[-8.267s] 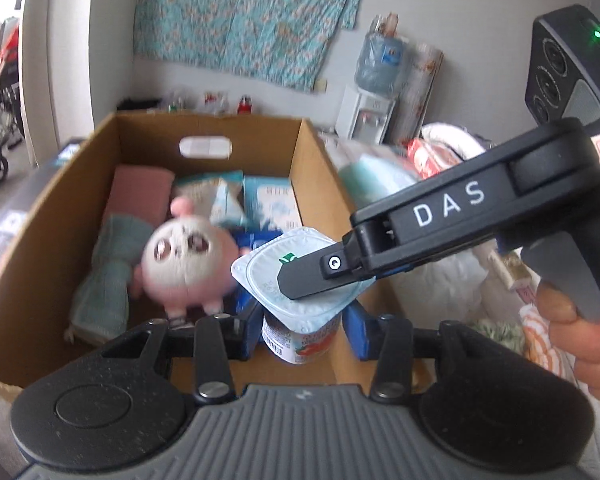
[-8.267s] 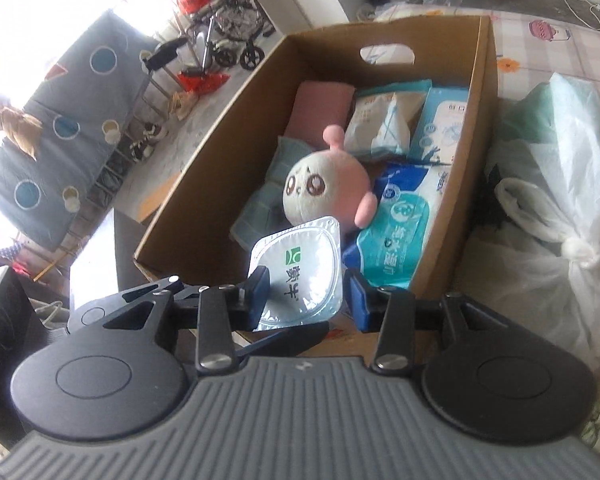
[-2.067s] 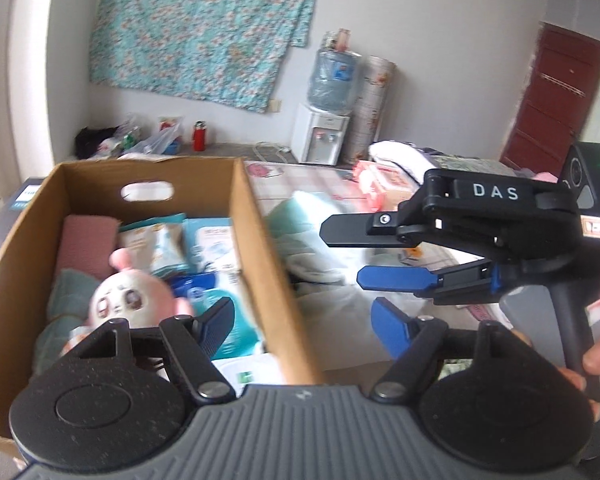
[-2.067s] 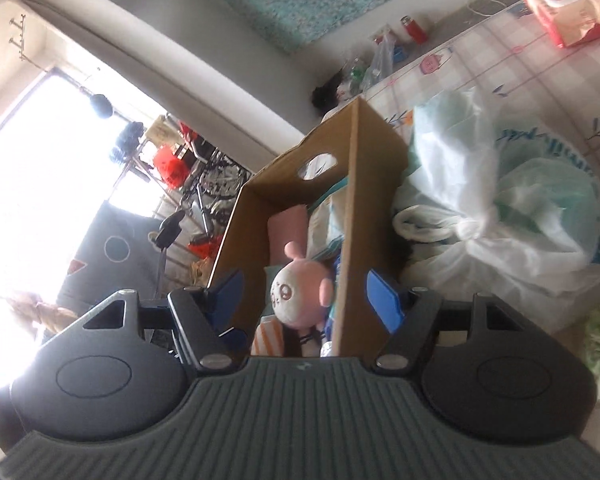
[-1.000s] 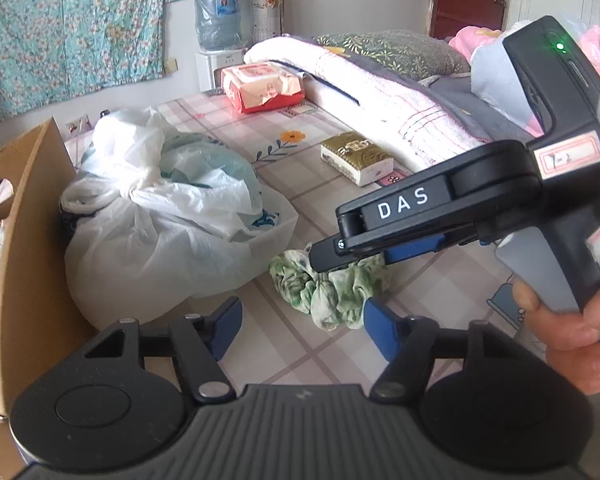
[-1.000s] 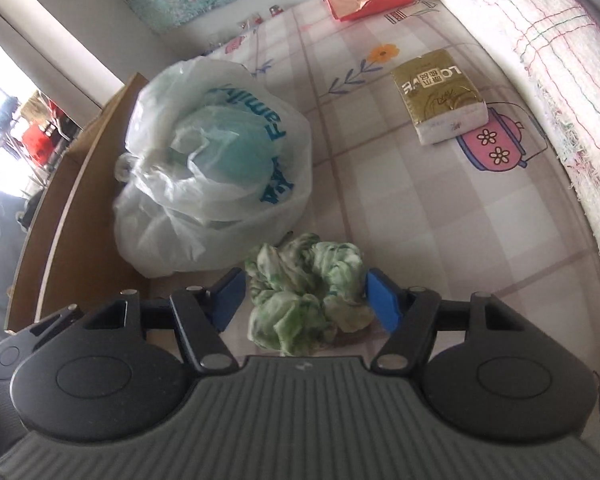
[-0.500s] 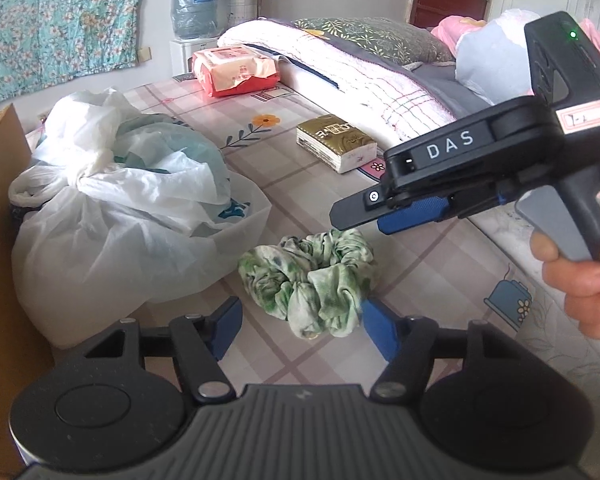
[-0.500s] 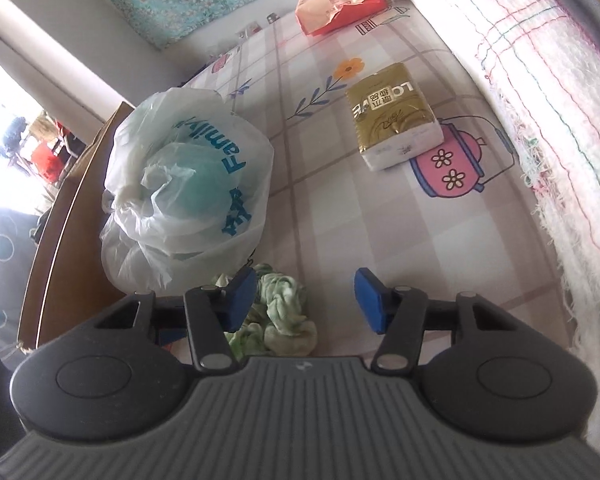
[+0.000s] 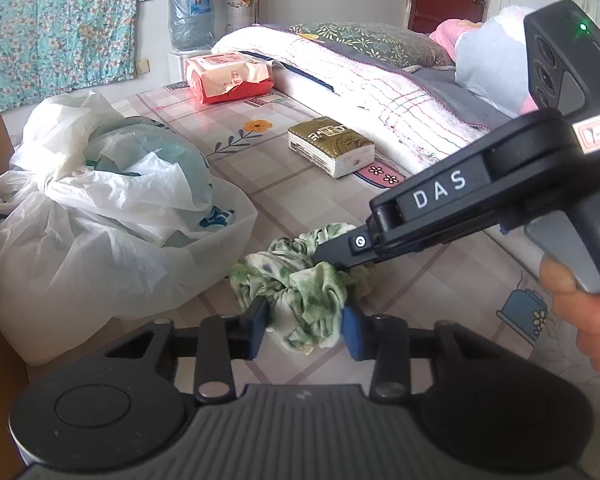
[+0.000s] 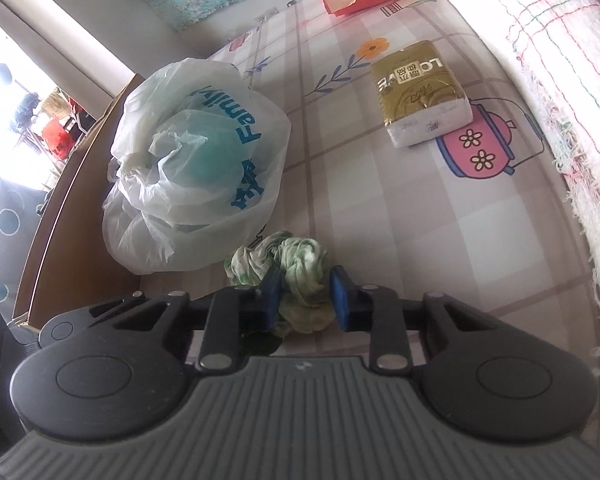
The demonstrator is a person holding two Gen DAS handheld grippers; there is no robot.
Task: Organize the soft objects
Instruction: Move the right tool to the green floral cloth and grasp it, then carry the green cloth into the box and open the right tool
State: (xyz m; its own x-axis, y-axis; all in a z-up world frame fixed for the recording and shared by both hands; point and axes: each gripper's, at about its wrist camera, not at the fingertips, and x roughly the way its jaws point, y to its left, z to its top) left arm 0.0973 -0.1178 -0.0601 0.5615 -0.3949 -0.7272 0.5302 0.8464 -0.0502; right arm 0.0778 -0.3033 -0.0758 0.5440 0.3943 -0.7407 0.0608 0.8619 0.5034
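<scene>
Green scrunchie (image 9: 300,284) lies on checked mat (image 9: 260,184), just right of white plastic bag (image 9: 100,220). L gripper (image 9: 304,330) & R gripper (image 10: 305,294) jaws just closed in, both pinching it. Bare mat to the right. Cardboard box (image 10: 60,216) wall shows fuller in R view; R hand (image 9: 588,320) only in L view.

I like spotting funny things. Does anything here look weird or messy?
Yes, a little. Both grippers, left and right, have just been closing onto the same crumpled green scrunchie, one pinching each side. The red tissue pack also looks torn open.
</scene>
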